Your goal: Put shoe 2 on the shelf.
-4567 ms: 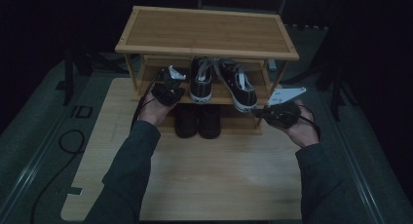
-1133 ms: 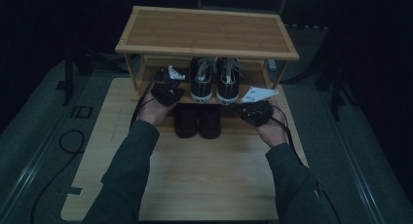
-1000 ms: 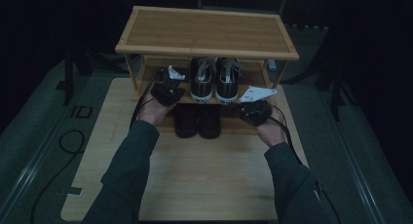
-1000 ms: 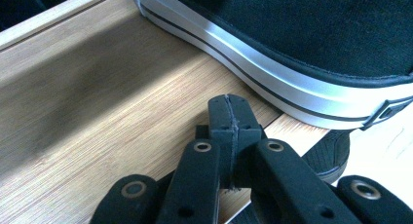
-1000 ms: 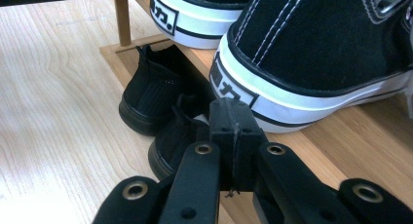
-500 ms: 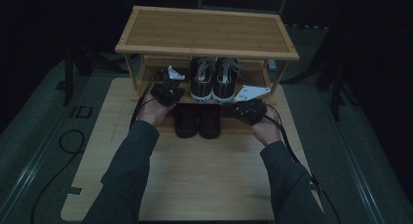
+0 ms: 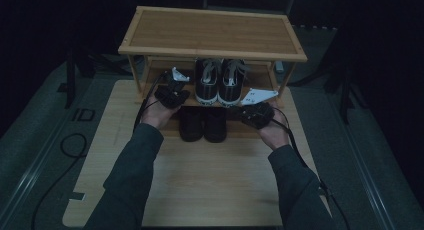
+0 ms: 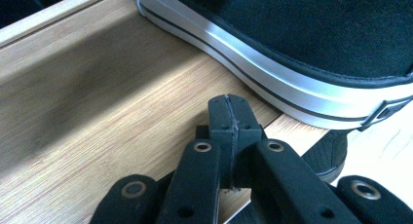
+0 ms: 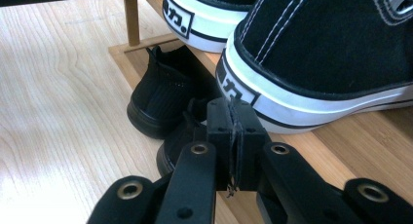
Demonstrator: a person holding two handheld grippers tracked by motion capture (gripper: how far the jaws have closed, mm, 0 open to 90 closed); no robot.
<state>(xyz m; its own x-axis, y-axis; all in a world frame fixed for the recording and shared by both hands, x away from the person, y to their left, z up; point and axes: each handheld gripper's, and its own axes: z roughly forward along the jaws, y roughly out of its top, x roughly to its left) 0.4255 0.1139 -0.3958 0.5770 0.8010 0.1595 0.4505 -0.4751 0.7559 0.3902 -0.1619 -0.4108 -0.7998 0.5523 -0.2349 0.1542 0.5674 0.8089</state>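
Black canvas sneakers (image 7: 219, 80), white rubber soles, side by side.

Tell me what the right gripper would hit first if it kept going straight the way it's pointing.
Most likely the heel of the nearer black-and-white sneaker on the shelf; the shut right gripper points right at its white sole edge. Depth is hard to judge.

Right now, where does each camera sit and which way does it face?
High view: above the person's side, facing forward and down on the shoe rack; both forearms, left gripper and right gripper show.
Left gripper view: rides the left gripper, along shut jaws at a sneaker's sole.
Right gripper view: rides the right gripper, shut jaws before the sneakers' heels.
Shared: the black-and-white sneakers on the middle shelf.
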